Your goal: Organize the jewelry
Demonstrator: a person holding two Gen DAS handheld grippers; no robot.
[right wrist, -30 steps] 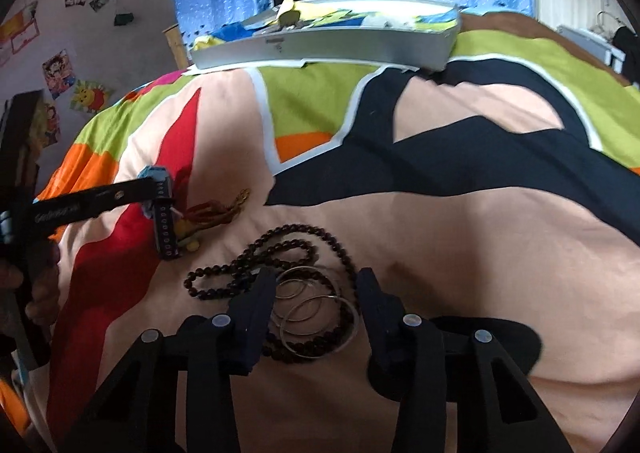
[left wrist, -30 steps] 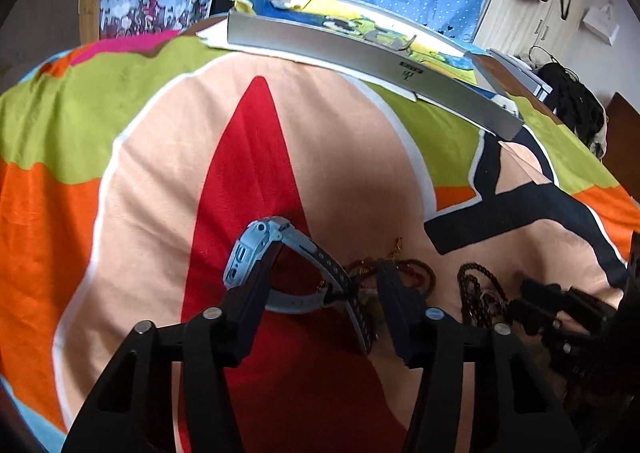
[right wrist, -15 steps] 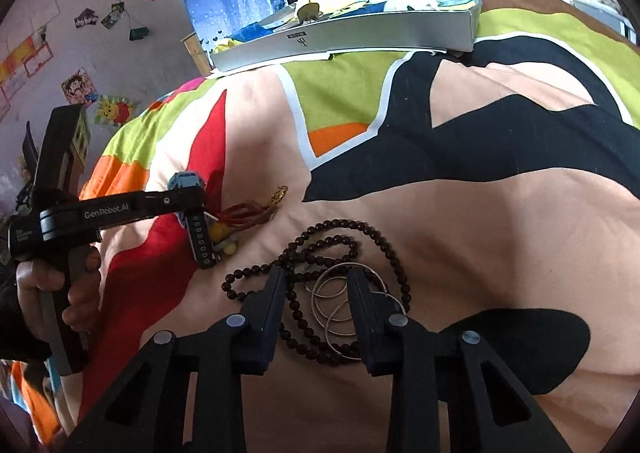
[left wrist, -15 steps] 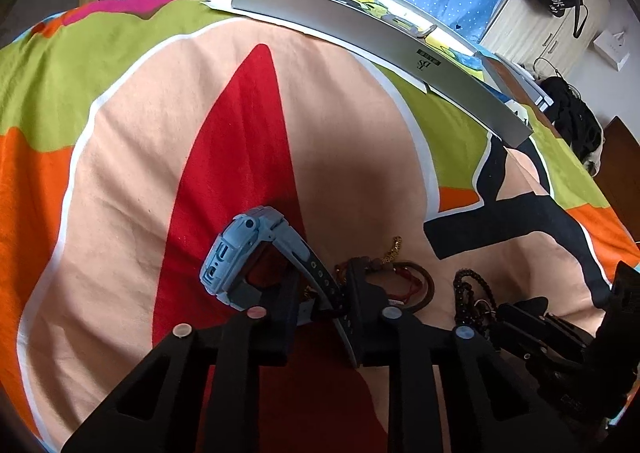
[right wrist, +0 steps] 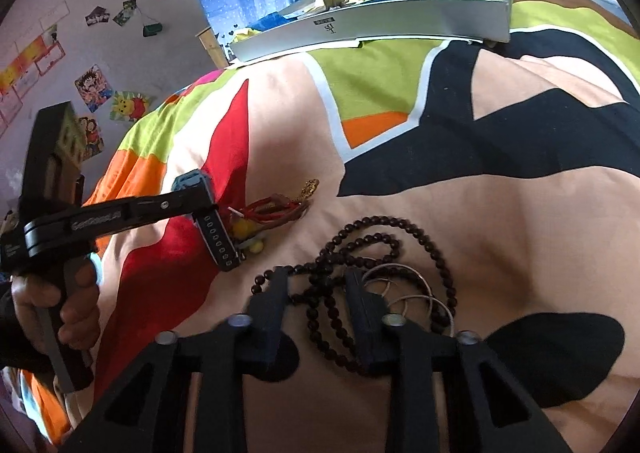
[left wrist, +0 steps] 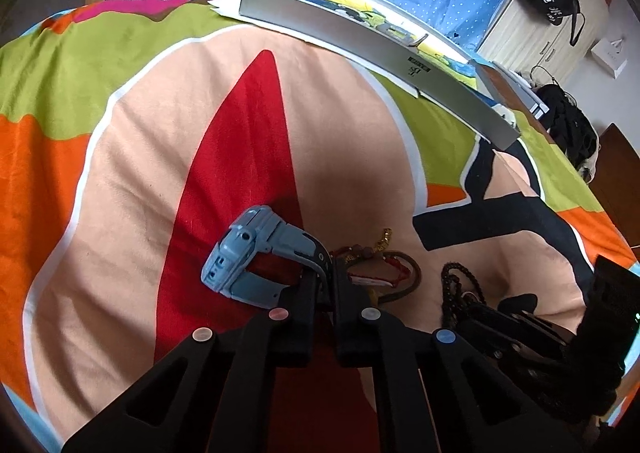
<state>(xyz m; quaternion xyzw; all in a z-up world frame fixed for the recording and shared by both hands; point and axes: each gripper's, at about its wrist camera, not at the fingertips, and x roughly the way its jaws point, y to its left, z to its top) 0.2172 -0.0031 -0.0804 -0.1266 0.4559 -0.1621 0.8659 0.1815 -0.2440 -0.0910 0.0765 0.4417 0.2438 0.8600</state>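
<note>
Rubbery blue watch strap pinched in left tool, right tool parted — straddling dark round beads, thin metal bangles.

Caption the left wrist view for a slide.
Left gripper shut on blue plastic watch's strap above colourful bedspread.

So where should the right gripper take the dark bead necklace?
On the beaded strands bunched between the right gripper's open jaws, coming straight down from above. The necklace lies flat and loose on the bedspread; steer left of the metal rings, which overlap the right-hand loop.
</note>
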